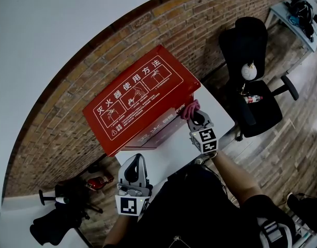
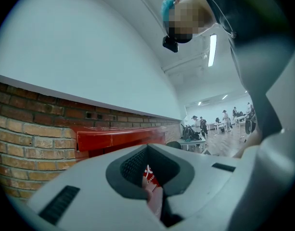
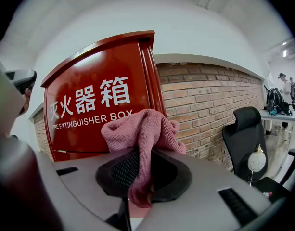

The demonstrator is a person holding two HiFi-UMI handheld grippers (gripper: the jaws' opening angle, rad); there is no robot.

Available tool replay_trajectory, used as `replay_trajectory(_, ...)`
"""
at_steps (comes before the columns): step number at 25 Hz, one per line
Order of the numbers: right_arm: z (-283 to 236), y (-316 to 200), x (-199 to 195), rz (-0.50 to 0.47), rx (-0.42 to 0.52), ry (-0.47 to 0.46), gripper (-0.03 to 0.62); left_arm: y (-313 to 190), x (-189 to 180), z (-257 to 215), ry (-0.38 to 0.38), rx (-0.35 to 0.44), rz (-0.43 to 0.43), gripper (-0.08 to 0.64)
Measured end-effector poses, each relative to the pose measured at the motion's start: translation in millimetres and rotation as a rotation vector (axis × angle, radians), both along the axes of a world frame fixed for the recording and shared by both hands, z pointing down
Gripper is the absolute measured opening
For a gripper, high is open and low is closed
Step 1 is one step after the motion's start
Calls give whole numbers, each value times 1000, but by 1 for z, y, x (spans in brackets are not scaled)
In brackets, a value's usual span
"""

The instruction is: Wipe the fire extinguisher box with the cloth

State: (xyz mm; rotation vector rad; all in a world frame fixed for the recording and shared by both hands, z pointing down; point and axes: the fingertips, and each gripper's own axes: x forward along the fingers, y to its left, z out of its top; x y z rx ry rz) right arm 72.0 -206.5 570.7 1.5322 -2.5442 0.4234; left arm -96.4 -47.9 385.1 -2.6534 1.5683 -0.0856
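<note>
Where the right claw (image 1: 196, 115) pinches the cloth (image 1: 190, 109), presumably soft and light, by a bunched fold, it sits at the 4 o'clock corner of the fire extinguisher box (image 1: 140, 99); left claw (image 1: 133, 161), closed and empty, at 7 o'clock

Left gripper (image 2: 150, 176) near, grey jaws drawn together to a narrow slit. Just beyond the tips, red fire extinguisher box (image 2: 121, 138), white print showing through the slit. Brick wall (image 2: 27, 153) at left, white above. Far right, people (image 2: 197, 124) standing by tables (image 2: 196, 141).
</note>
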Motion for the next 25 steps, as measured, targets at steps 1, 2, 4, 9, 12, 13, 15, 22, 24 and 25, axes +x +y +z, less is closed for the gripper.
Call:
replay_trajectory(1, 0, 0, 0, 3, 3, -1, 63, 0, 0, 0, 1, -1, -2, 49)
replay_trajectory(2, 1, 0, 0, 7, 5, -1, 63, -1, 0, 0, 2, -1, -3, 49)
replay_trajectory(4, 3, 1, 1, 19, 5, 0, 63, -1, 0, -1, 3, 4, -6, 49)
replay_trajectory(9, 24, 4, 4, 38, -70, 6, 63, -1, 0, -1, -1, 4, -14, 49)
replay_trajectory(12, 32, 1, 4, 41, -84, -9, 63, -1, -1, 0, -3, 3, -19, 49)
replay_trajectory(13, 34, 1, 4, 40, -87, -9, 63, -1, -2, 0, -4, 3, -21, 49)
replay_trajectory(15, 41, 1, 5, 37, -94, -2, 63, 1, -2, 3, -9, -4, -24, 49)
replay_trajectory(22, 61, 0, 6, 33, -126, 24, 63, 4, 1, 5, -7, -17, -25, 49)
replay_trajectory(24, 66, 0, 6, 31, -131, 30, 63, 5, 2, 5, -9, -19, -25, 49)
replay_trajectory(25, 68, 0, 6, 31, -134, 32, 63, 6, 3, 6, -10, -21, -26, 49)
